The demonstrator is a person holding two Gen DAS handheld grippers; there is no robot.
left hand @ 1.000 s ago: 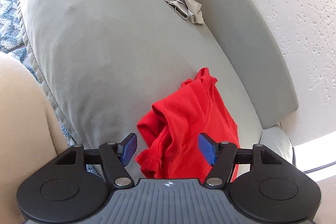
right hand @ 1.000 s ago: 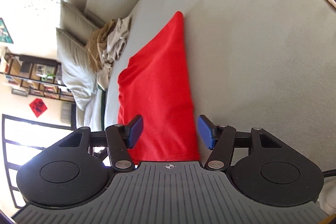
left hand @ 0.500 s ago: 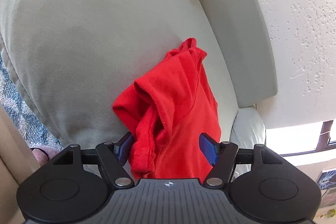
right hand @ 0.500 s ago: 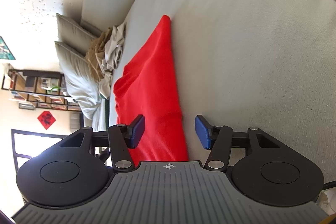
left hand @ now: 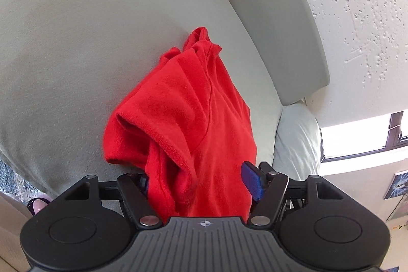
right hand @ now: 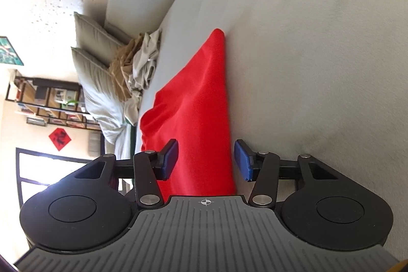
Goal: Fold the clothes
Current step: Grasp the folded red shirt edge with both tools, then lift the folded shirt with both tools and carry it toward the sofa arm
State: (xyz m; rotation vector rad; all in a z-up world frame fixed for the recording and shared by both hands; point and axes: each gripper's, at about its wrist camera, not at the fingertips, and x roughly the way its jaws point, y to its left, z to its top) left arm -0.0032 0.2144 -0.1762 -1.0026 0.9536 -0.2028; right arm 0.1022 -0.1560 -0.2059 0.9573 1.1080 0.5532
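A red shirt (left hand: 188,103) lies crumpled on a grey cushioned surface (left hand: 89,42), one sleeve bunched toward me. My left gripper (left hand: 196,182) stands open astride its near end. The cloth fills the gap and hides most of the left pad, while the right blue pad (left hand: 251,180) shows beside it. In the right wrist view the red shirt (right hand: 199,98) runs away as a long smooth wedge. My right gripper (right hand: 206,159) straddles its near end with its jaws closing. A small gap remains between the right pad (right hand: 242,159) and the cloth edge.
A heap of beige and grey clothes (right hand: 137,68) lies further along the surface, against stacked pillows (right hand: 97,83). A grey padded back panel (left hand: 267,17) and a textured white wall (left hand: 357,4) run along one side. A pale pillow (left hand: 295,139) sits by the window.
Both grippers have moved forward and down onto the red shirt, so its near end now lies between each pair of fingers. The right jaws have narrowed; the left opening looks unchanged.
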